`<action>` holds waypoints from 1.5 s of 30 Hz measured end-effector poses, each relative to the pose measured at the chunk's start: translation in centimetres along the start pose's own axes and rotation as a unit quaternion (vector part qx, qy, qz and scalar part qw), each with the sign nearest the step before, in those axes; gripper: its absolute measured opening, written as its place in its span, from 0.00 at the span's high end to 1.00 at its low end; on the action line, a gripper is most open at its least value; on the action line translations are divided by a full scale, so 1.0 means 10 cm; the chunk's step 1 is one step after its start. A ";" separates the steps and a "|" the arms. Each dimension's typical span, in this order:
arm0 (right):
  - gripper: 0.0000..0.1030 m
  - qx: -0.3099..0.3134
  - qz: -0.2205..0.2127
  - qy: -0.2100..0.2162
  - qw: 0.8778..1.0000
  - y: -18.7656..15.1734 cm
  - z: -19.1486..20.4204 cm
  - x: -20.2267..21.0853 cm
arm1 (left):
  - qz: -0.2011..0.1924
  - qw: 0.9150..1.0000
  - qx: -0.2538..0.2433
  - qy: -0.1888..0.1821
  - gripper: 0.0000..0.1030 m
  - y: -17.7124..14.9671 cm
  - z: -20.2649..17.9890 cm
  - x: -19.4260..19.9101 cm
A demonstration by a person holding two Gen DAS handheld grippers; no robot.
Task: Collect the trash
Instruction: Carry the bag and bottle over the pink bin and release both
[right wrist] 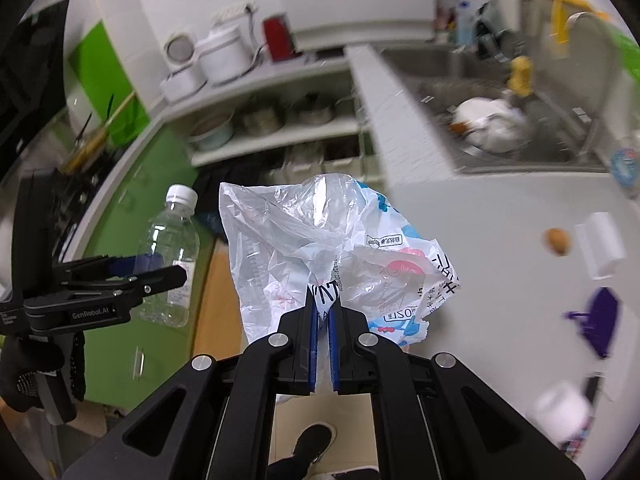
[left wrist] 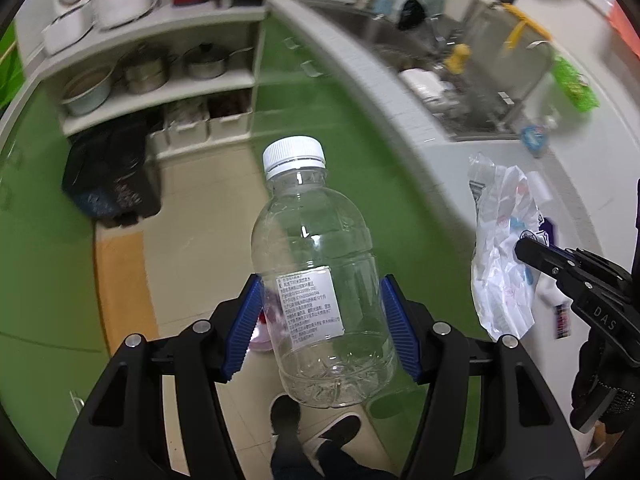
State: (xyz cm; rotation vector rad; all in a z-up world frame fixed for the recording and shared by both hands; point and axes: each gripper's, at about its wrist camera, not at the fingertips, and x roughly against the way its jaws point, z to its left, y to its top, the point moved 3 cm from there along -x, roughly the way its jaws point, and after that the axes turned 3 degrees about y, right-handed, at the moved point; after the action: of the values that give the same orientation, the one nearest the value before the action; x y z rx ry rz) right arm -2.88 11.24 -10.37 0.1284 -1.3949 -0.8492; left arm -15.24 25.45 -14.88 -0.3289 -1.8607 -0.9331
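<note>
Already loaded: left claw [left wrist: 320, 328] clamped on empty bottle [left wrist: 320, 276], right claw [right wrist: 323, 344] pinching crumpled plastic wrapper [right wrist: 320, 240]. Both off the table [right wrist: 500, 216], over floor, presumably bound for black bin [left wrist: 112, 176].

The plastic bottle [left wrist: 320, 280] is clear, with a white ribbed cap [left wrist: 294, 156] and a white label [left wrist: 310, 306] printed in small dark text. The crumpled plastic bag [right wrist: 332, 256] is translucent white, patterned with blue, pink and black print. Both grippers are black, with ridged blue pads [left wrist: 244, 328] lining the jaws. The cabinet fronts [left wrist: 44, 248] are bright green, the counter [right wrist: 492, 232] pale grey-white. The floor [left wrist: 192, 216] is beige tile, edged by an orange-tan strip [left wrist: 124, 280]. The kettle [right wrist: 278, 38] is red.
</note>
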 end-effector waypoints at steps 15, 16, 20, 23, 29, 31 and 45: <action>0.96 0.024 0.142 0.034 0.989 -0.87 0.32 -2.50 | 0.053 0.995 0.077 0.033 0.41 -0.77 1.45 -1.43; 0.96 0.025 0.149 0.035 0.988 -0.95 0.31 -2.67 | 0.057 0.994 0.081 0.034 0.41 -0.84 1.52 -1.56; 0.96 0.029 0.174 0.039 0.983 -1.22 0.25 -3.32 | 0.070 0.993 0.092 0.033 0.41 -1.07 1.72 -2.02; 0.96 0.036 0.195 0.038 0.979 -1.40 0.21 -3.78 | 0.076 0.992 0.095 0.032 0.41 -1.20 1.82 -2.33; 0.96 0.041 0.222 0.037 0.973 -1.73 0.08 -4.50 | 0.088 0.990 0.106 0.027 0.41 -1.44 2.01 -2.91; 0.93 0.041 0.230 0.036 0.972 -1.83 0.02 -4.72 | 0.092 0.990 0.107 0.025 0.41 -1.51 2.04 -3.05; 0.06 0.022 0.218 0.011 0.976 -1.93 -0.24 -4.71 | 0.112 0.990 0.091 0.008 0.41 -1.55 1.84 -3.52</action>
State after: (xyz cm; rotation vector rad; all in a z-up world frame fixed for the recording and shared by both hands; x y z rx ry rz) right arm -6.51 24.36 -59.44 -0.1312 -1.3531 -0.4501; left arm -19.69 34.54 -56.27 -0.4067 -1.8357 -0.6074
